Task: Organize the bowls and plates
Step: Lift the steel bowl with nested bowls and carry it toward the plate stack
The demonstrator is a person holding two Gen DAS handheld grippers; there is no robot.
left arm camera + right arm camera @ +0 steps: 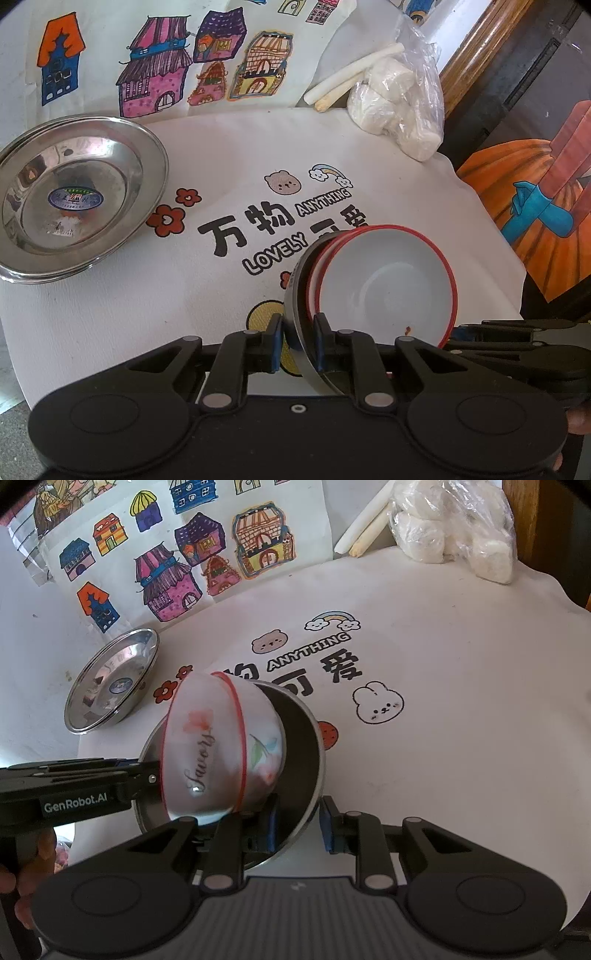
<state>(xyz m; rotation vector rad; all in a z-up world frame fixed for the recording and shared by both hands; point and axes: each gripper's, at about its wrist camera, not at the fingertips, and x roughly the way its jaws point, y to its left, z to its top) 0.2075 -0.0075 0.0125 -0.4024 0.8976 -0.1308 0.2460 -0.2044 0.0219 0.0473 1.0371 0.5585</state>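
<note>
A steel bowl (294, 295) with a dark inside (301, 746) is held tilted above the cloth. Two nested white bowls (388, 288) with red rims lie tipped inside it; their flowered outsides (221, 746) show in the right wrist view. My left gripper (297, 343) is shut on the steel bowl's near rim, one pad inside and one outside. It enters the right wrist view from the left (147, 771). My right gripper (299, 827) clamps the opposite rim and shows at the bowl's right edge (458, 330). Steel plates (74, 195) sit stacked to the left (110, 683).
A white printed cloth (221, 295) covers the round table (461, 738). A plastic bag of white lumps (399, 107) and two white sticks (351, 74) lie at the far right edge. Coloured house drawings (166, 579) lie at the back. A person's fingers (33, 853) hold the left gripper's handle.
</note>
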